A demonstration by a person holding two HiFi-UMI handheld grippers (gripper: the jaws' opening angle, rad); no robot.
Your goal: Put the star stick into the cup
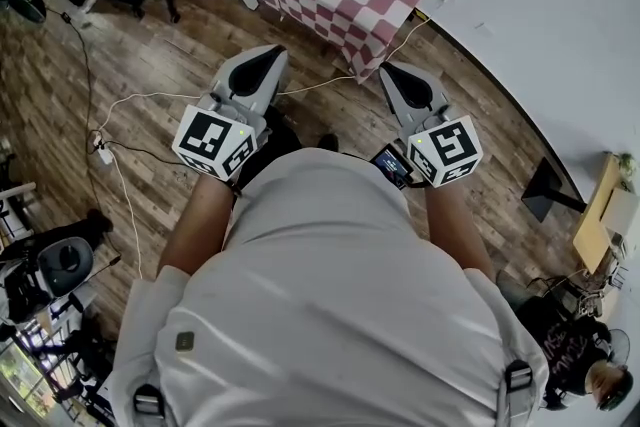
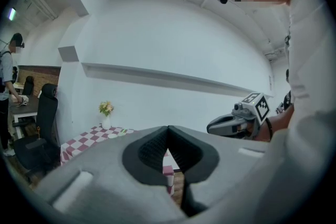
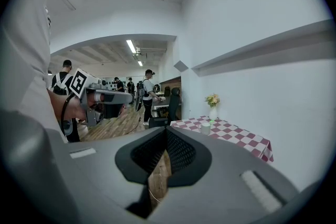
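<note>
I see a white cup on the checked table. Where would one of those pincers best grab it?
Probably across its round side wall, coming in level from the person's side. The cup stands upright on the table, with a flower vase just behind it. The left gripper and right gripper are shut and empty, so the jaws must open first.

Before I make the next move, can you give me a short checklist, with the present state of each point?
1. Left tongs empty: ok, nothing between them.
2. Right tongs empty: ok, nothing between them.
3. Tongs open for a grasp: not ok, both are shut.
4. Cup upright on the table: ok.
5. Star stick found: cannot tell, too small to make out.
6. Table within reach: not ok, it likely stands too far ahead of both tongs.
</note>
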